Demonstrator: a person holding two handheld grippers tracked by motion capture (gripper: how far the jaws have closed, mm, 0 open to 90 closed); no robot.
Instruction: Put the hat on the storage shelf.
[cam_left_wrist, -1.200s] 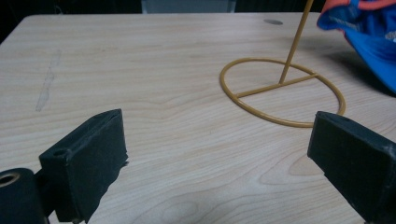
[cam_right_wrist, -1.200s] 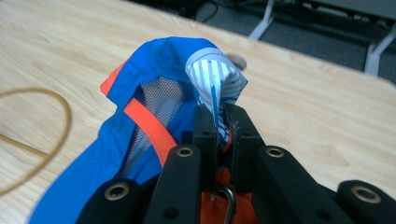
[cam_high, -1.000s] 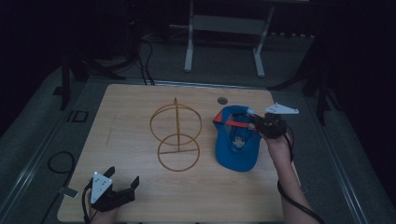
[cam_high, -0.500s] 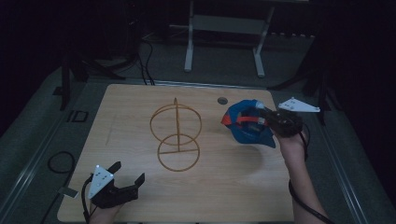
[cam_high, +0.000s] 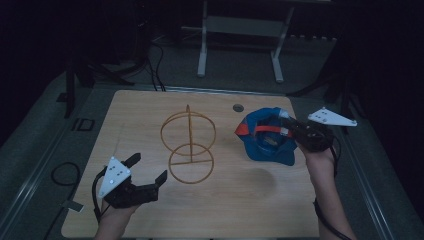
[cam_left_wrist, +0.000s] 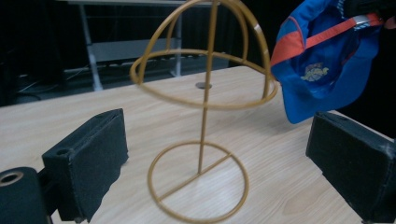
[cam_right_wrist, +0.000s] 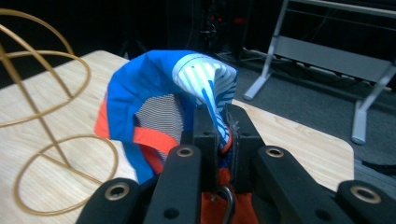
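Gripping one blue cap (cam_high: 267, 142), right gripper (cam_high: 292, 131) jaws clamp; left gripper (cam_high: 148, 172) jaws wide, facing one wire stand (cam_high: 188, 145).

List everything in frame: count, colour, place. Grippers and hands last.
wire hat stand: 1, gold, upright mid-table, dome on a post over a ring base
cap: 1, blue with an orange strap, held above the table's right side, turned so its inside shows
table: 1, light wood, centre of the high view
round insert: 1, grey, in the tabletop near the far edge
metal frame: 1, pale grey, on the floor beyond the table
floor cable: 1, black, left of the table
left gripper: 1, black, near left corner of the table, jaws open, nothing between them
right gripper: 1, black, right side, jaws shut on the cap's rear edge
forearms: 2, entering from the bottom edge of the high view
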